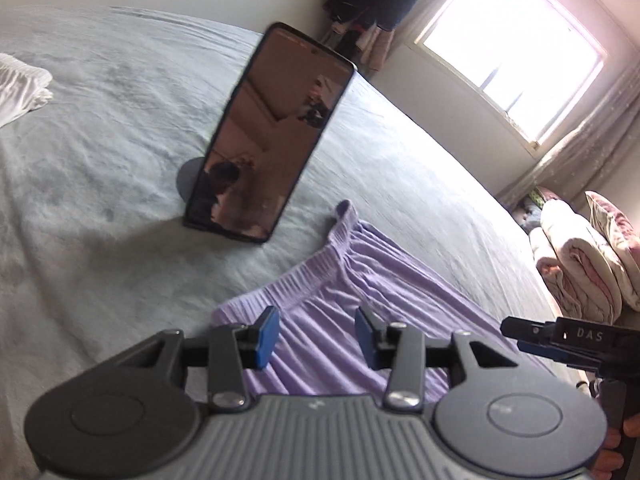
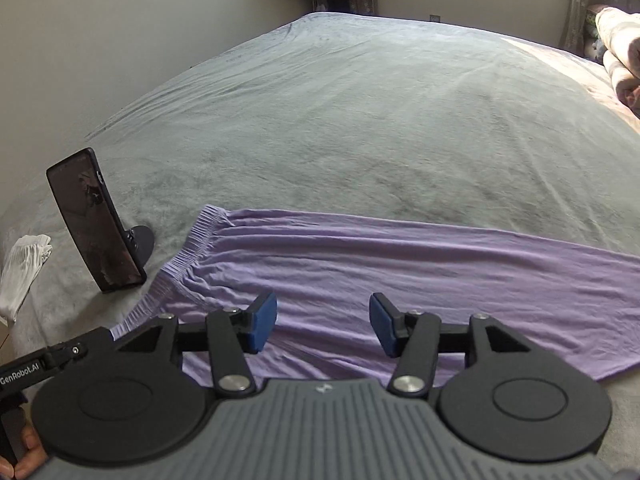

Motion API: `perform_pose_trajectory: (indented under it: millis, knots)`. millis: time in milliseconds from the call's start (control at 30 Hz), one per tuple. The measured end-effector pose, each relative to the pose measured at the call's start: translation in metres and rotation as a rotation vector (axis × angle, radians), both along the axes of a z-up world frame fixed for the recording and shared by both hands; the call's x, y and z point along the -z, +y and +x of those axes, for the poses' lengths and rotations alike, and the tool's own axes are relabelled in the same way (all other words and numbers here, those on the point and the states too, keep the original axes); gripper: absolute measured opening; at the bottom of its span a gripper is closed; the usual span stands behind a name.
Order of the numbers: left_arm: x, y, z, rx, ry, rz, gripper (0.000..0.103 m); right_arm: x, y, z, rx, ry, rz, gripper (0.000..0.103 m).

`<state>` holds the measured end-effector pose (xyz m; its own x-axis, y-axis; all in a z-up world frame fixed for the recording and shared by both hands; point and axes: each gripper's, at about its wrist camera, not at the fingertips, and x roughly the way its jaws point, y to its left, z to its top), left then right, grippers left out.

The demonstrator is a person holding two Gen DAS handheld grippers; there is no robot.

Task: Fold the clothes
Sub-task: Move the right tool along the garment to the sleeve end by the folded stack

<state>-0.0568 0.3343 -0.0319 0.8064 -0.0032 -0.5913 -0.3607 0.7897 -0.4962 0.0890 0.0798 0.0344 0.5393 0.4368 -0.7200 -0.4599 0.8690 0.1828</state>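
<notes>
Right wrist view: we see purple pants spread flat on the grey bed, waistband toward 9 o'clock. Right gripper gapes partway above the fabric, gripping nothing. Left gripper likewise parted, empty. Phone on a stand at 11 o'clock.

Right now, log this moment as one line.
left gripper: open, empty | right gripper: open, empty | purple pants: flat on bed | phone: propped upright
</notes>
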Motion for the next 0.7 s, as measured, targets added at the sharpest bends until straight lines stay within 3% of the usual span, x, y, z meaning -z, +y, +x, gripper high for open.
perform_pose_trajectory:
  millis: [400,700]
  knots:
    - [0.004,-0.083,0.049,0.253,0.054,-0.005,0.045,0.036,-0.162,-0.008,0.309,0.055,0.051,0.056]
    - [0.006,-0.142,0.084,0.335,0.061,0.012,0.045,0.066,-0.244,0.018,0.502,0.039,0.071,0.056]
